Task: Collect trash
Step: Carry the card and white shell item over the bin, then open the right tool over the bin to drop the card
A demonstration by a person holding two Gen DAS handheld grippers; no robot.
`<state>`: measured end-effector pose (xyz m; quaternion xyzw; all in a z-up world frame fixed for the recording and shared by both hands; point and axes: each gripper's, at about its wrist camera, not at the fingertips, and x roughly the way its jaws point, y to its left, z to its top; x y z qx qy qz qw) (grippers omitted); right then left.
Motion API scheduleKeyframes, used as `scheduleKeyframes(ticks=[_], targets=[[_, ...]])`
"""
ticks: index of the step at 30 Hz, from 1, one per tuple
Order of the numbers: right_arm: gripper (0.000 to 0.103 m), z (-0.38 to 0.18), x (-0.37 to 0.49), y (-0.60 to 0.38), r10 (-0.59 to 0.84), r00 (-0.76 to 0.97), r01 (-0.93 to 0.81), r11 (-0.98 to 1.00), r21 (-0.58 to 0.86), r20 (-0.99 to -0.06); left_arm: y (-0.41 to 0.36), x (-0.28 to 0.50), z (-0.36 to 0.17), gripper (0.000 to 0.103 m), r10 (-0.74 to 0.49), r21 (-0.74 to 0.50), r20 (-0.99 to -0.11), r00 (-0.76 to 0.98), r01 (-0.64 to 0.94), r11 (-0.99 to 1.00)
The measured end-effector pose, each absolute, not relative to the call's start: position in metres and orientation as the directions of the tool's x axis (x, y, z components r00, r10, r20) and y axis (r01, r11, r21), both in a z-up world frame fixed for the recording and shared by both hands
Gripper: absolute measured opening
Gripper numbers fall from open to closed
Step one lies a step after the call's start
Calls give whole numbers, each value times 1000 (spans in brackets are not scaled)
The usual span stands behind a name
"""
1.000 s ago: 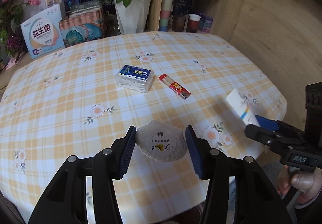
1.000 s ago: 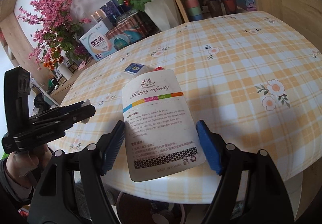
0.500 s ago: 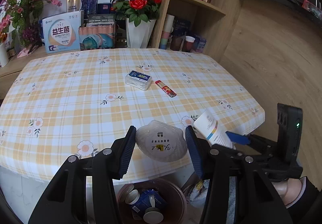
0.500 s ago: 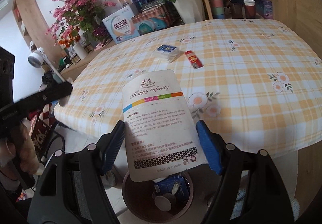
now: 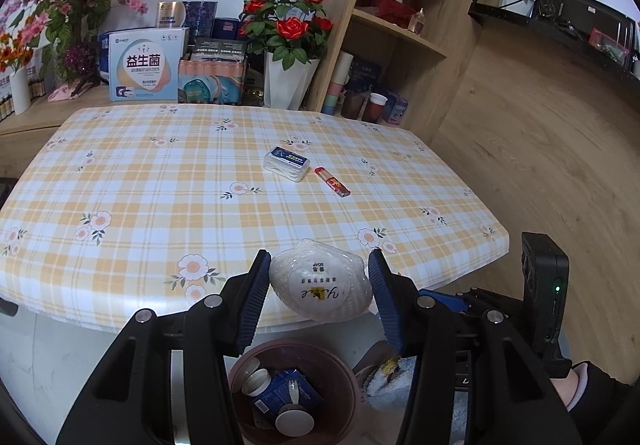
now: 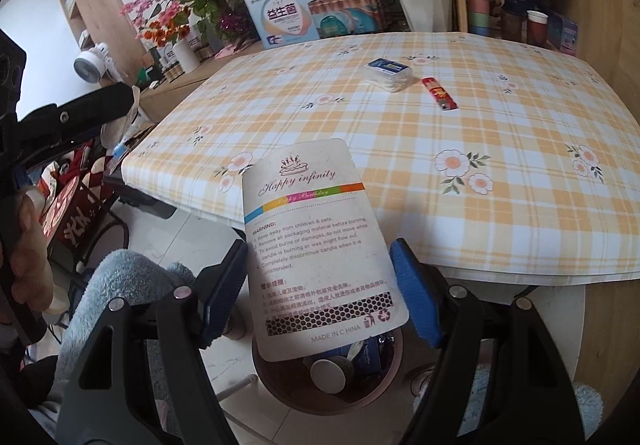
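My left gripper [image 5: 318,287] is shut on a white shell-shaped soap packet [image 5: 320,285], held off the table's near edge. Just below it on the floor stands a brown trash bin [image 5: 294,391] holding a blue box and white caps. My right gripper [image 6: 320,285] is shut on a white candle package card [image 6: 318,241] printed with "Happy infinity", held upright above the same bin [image 6: 328,377]. The right gripper also shows at the right of the left wrist view [image 5: 460,297]. The left gripper appears at the left edge of the right wrist view [image 6: 100,105].
A table in a yellow plaid cloth [image 5: 160,185] carries a blue-labelled clear box [image 5: 286,164] and a red lighter [image 5: 332,187]. Rose vase [image 5: 288,81], boxes and a wooden shelf [image 5: 400,25] stand behind. A blue fluffy cloth [image 6: 120,285] lies at lower left.
Both grippers have drawn back from over the table to beyond its near edge. The trash bin has come into view beneath them. Both still hold the same items.
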<state>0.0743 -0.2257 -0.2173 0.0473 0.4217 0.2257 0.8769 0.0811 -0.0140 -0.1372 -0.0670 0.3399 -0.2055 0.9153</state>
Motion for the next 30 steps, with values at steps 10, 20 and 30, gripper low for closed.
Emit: scheduleKeyframes(ticks=[10, 20, 30], targets=[[77, -224, 66, -200, 448, 488, -412, 875, 255, -749, -1, 72, -141, 49, -423, -288, -589, 689, 310, 906], [94, -211, 62, -199, 402, 565, -415, 893, 173, -720, -3, 72, -142, 49, -425, -290, -595, 682, 311, 905], [97, -188, 67, -236, 288, 708, -284, 952, 114, -645, -13, 72, -152, 49, -432, -285, -617, 658, 324, 902]])
